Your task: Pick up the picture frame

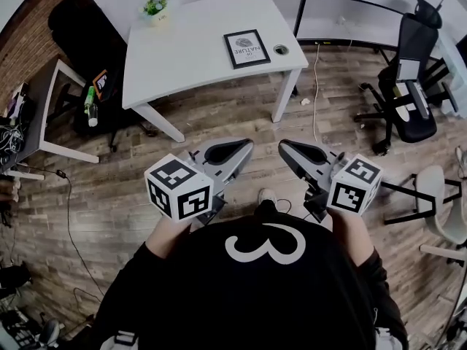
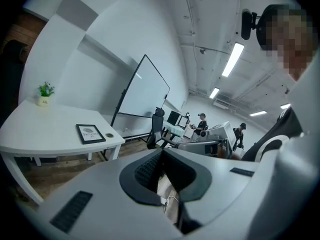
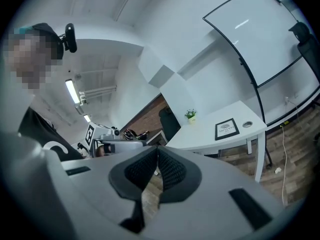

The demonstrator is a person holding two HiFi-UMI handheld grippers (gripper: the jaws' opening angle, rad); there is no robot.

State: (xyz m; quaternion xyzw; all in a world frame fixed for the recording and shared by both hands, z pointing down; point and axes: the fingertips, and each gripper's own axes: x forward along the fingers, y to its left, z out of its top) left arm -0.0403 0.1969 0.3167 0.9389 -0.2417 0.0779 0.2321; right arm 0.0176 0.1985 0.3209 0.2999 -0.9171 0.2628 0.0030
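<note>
The black picture frame [image 1: 246,48] with a white print lies flat on the white table [image 1: 190,57], near its right end. It also shows in the left gripper view as a picture frame [image 2: 90,133] and in the right gripper view as a picture frame [image 3: 226,129]. My left gripper [image 1: 235,150] and right gripper [image 1: 290,152] hang side by side over the wooden floor, well short of the table. Both are shut with nothing between the pads, as seen at the left gripper [image 2: 161,156] and the right gripper [image 3: 157,156].
A small potted plant [image 1: 155,6] stands at the table's far left, and a round cable grommet [image 1: 281,49] sits beside the frame. A black office chair [image 1: 408,79] and a whiteboard [image 1: 365,13] stand at the right. A grey side table [image 1: 44,108] is at the left.
</note>
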